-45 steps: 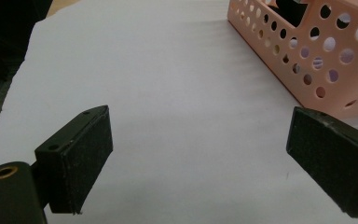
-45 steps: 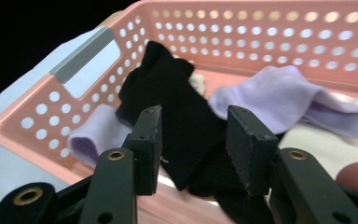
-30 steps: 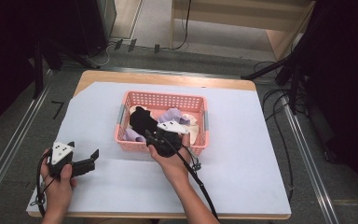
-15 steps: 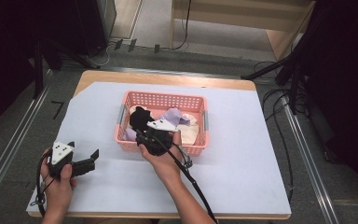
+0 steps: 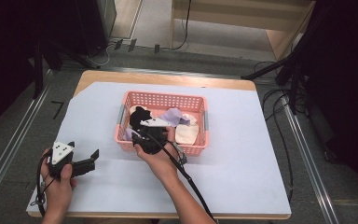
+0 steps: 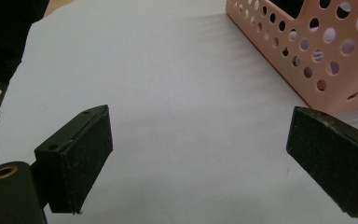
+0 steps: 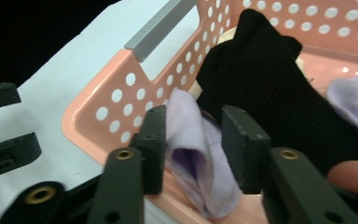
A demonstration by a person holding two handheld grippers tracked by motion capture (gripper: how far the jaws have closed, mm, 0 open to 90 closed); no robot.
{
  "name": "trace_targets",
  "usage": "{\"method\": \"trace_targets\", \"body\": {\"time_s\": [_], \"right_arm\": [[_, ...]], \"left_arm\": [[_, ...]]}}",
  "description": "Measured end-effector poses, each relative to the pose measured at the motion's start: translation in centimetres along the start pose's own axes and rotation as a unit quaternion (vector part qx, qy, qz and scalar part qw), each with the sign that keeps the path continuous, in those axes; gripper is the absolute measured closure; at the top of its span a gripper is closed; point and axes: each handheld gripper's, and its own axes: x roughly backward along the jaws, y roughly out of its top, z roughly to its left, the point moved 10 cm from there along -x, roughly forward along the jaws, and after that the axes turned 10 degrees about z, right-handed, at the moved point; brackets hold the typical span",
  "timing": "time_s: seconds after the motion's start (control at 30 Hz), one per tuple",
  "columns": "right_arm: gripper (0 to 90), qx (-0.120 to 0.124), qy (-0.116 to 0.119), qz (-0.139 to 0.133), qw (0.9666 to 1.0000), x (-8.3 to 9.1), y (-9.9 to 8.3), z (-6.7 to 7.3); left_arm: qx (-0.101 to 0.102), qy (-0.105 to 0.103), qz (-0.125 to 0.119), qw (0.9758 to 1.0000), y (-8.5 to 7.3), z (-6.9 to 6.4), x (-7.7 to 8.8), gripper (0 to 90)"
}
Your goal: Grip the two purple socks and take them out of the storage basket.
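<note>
Counter (image 5: 242,168): wooden top under a white sheet, your forearms coming in from its near edge
Basket (image 5: 161,100): pink, perforated, grey bar handles on its short sides, standing mid-counter; one corner also shows at the upper right of the left gripper view (image 6: 326,51)
Basket contents: a black sock (image 7: 265,79) toward the left end, lilac socks (image 5: 173,115) in the middle, a cream piece (image 5: 186,133) toward the right end, all heaped together
Right tongs (image 7: 193,144): your right hand (image 5: 156,156) holds them over the basket's near wall, tips down inside the near-left corner; jaws narrow, closing on a fold of lilac sock (image 7: 198,158), with the left pad touching the cloth and the right pad just beside it, so a firm grip cannot be confirmed
Lilac sock in the jaws: lying in the basket's near-left corner, against the black sock
Left tongs (image 6: 200,154): your left hand (image 5: 58,184) holds them low over the white sheet at the counter's near-left, well apart from the basket; jaws spread wide, nothing between them, pointing toward the basket (image 5: 93,156)
</note>
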Motion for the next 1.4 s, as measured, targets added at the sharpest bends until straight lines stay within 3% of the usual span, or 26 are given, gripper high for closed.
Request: {"method": "trace_targets", "body": {"time_s": [0.17, 0.23, 0.47, 0.7, 0.83, 0.97, 1.1, 1.4], "right_arm": [[86.0, -0.005, 0.017, 0.024, 0.9996, -0.3, -0.3, -0.2], [87.9, 0.000, 0.017, 0.022, 0.9996, -0.2, -0.3, -0.4], [88.7, -0.010, 0.014, -0.026, 0.9995, 1.1, 0.6, -1.4], [88.7, -0.010, -0.009, -0.087, 0.9961, 3.9, 2.1, -3.2], [88.7, 0.007, -0.022, -0.129, 0.9914, 5.4, 3.0, -4.0], [88.7, 0.006, -0.026, -0.159, 0.9869, 6.9, 3.7, -4.8], [88.6, 0.001, -0.029, -0.179, 0.9834, 8.0, 4.3, -5.4], [88.7, -0.018, -0.050, -0.214, 0.9753, 10.6, 5.3, -8.2]], "left_arm": [[-0.002, -0.001, 0.000, 1.0000, 0.0, 0.0, 0.0, 7.7], [0.000, -0.002, -0.002, 1.0000, 0.0, 0.0, 0.0, 7.7], [-0.001, -0.001, -0.001, 1.0000, 0.0, 0.0, 0.0, 7.7], [-0.003, 0.000, 0.000, 1.0000, 0.0, 0.0, 0.0, 7.7], [-0.001, 0.000, -0.002, 1.0000, 0.0, 0.0, 0.0, 7.7], [-0.002, 0.001, 0.000, 1.0000, 0.0, 0.1, 0.0, 7.7], [-0.003, 0.000, -0.001, 1.0000, 0.0, 0.0, 0.0, 7.7], [-0.003, 0.000, -0.001, 1.0000, 0.0, 0.1, 0.0, 7.7]]}}
